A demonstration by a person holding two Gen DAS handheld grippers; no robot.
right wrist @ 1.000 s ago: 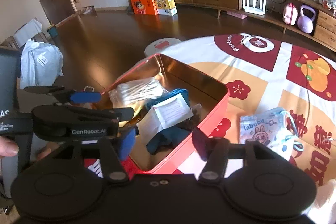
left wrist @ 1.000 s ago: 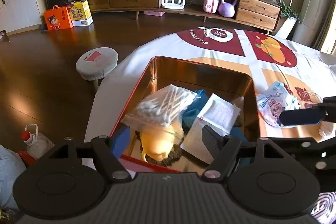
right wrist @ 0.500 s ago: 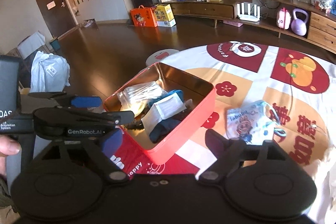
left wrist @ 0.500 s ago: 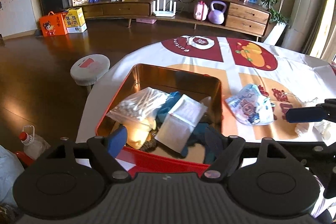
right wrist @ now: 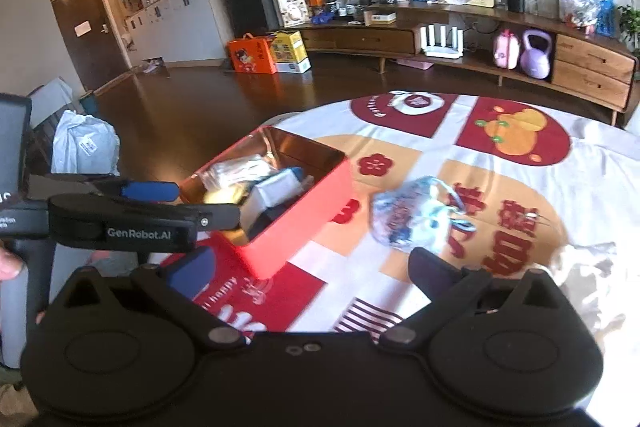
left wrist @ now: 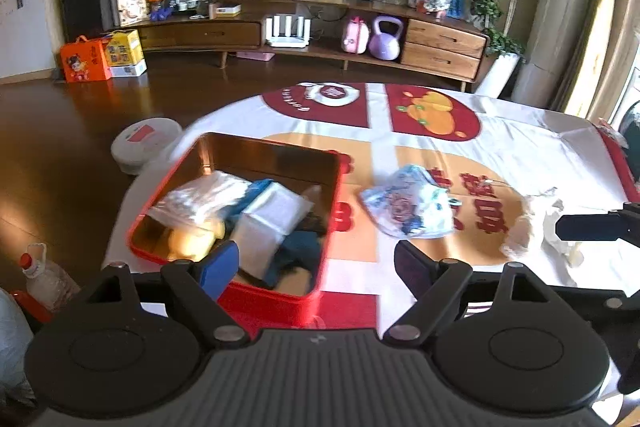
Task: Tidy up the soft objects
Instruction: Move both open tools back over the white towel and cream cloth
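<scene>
Soft objects: we note both claws emptied and pulled back from the red tin [left wrist: 236, 297]. Left claw [left wrist: 316, 269] and right claw [right wrist: 312, 273] are opening, nothing between the jaws. Tin now holds swab bag, yellow toy, blue cloth. Printed pouch [left wrist: 408, 207] remains on the bench [left wrist: 520, 143]. Only the left view shows crumpled tissue [left wrist: 556, 227] clearly.

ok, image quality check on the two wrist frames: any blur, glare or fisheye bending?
Left wrist: motion blur smears the contents of the red tin and the printed pouch; sunlight washes out the right edge by the curtain. Right wrist: the pouch and tin are soft too, with blown-out glare on the tablecloth at lower right. Both views: fisheye bows the wooden sideboard.
</scene>
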